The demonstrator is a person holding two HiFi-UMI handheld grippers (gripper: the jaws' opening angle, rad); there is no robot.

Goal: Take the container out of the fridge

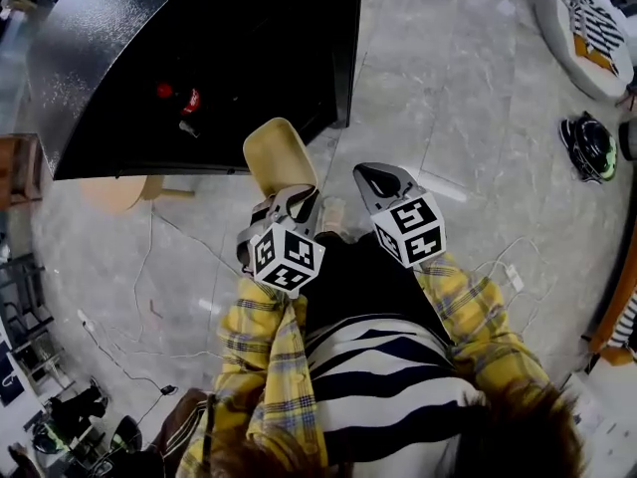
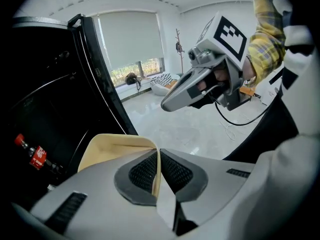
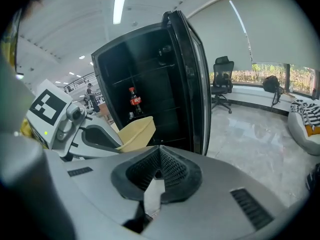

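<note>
Floor (image 1: 468, 118) lies open beside fridge (image 1: 199, 28); left gripper (image 2: 158, 159) pinches container (image 2: 112, 146) rim.

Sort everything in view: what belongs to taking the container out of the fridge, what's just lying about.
Job: container, pinched by its rim in the left gripper; fridge, door open; right gripper, shut, empty.
Lying about: red-capped bottle in the fridge; office chair; striped cushion.

My left gripper (image 2: 159, 156) covers most of the container (image 2: 115, 146); only its rim and one wall show past my jaws. The fridge (image 1: 149, 58) runs off the head view's top edge, its inside too dark to make out, and the label on the bottle (image 3: 134, 102) is too small to read.
</note>
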